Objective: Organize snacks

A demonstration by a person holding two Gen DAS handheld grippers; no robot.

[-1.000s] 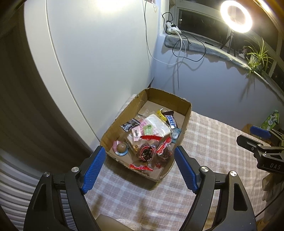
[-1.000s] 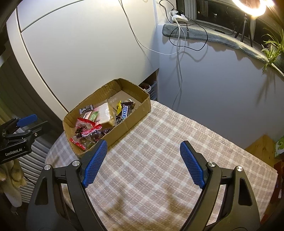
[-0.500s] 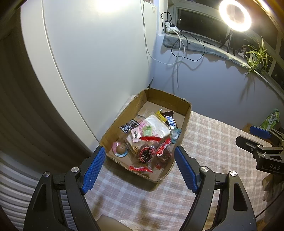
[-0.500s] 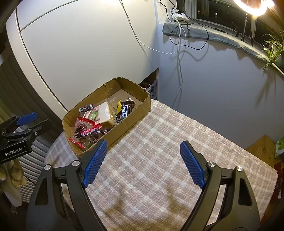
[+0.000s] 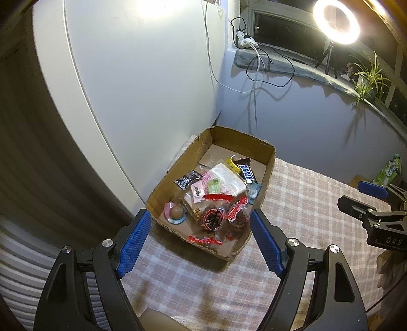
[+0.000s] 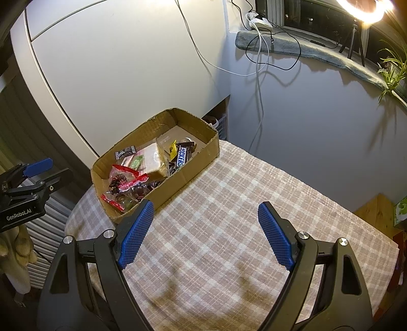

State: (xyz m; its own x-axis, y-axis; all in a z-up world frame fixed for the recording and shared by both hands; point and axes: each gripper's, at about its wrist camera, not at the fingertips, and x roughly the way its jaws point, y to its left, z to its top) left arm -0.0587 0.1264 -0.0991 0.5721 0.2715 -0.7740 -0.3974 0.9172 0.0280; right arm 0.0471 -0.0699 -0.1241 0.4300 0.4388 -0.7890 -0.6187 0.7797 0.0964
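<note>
A shallow cardboard box (image 5: 269, 175) stands on a table with a pink checked cloth (image 5: 300, 203). It holds several wrapped snacks: a Snickers bar (image 5: 247, 173), a clear bag of pale wafers (image 5: 223, 178), dark sweets in red-trimmed bags (image 5: 212, 219) and a round chocolate in a pink wrapper (image 5: 175, 211). My left gripper (image 5: 201, 244) is open and empty, just short of the box's near wall. My right gripper (image 6: 206, 234) is open and empty above bare cloth, right of the box (image 6: 183, 180). Each gripper shows at the edge of the other's view.
The table's left end sits beside a white cabinet (image 5: 142, 89) and a grey wall (image 5: 305, 114). A windowsill with cables (image 5: 257, 53), a ring light (image 5: 335, 20) and a plant (image 5: 368, 73) lies behind. A green carton (image 5: 389, 173) stands past the table's far right.
Both grippers have stayed open and almost still. The left view has shifted very slightly, with the box a touch nearer.
</note>
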